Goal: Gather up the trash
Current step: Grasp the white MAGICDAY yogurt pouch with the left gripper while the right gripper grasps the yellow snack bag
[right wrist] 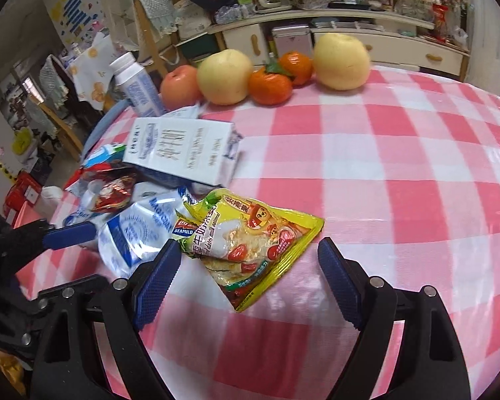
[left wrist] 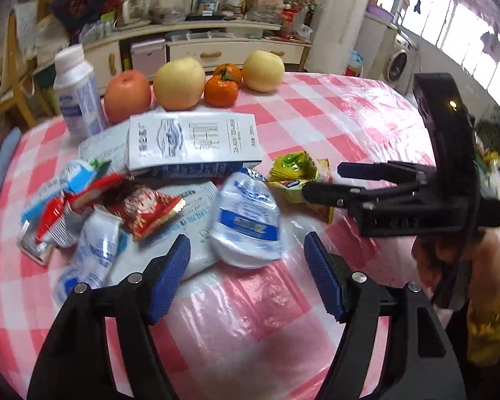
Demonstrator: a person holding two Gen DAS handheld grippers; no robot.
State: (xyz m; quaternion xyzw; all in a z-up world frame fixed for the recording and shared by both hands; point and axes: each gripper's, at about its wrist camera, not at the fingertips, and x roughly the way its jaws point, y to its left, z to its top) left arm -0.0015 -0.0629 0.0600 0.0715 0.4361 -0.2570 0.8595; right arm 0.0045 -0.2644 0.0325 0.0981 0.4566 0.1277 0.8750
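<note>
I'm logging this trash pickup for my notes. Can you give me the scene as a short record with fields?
surface: round table with pink checked cloth
left gripper: open, empty, facing the white and blue pouch
right gripper: open, empty, facing the yellow oatmeal packet
trash: milk carton lying flat, red wrapper, crumpled pouches and wrappers beside it
not trash: apple, two pears, two tangerines
upright: white bottle
</note>
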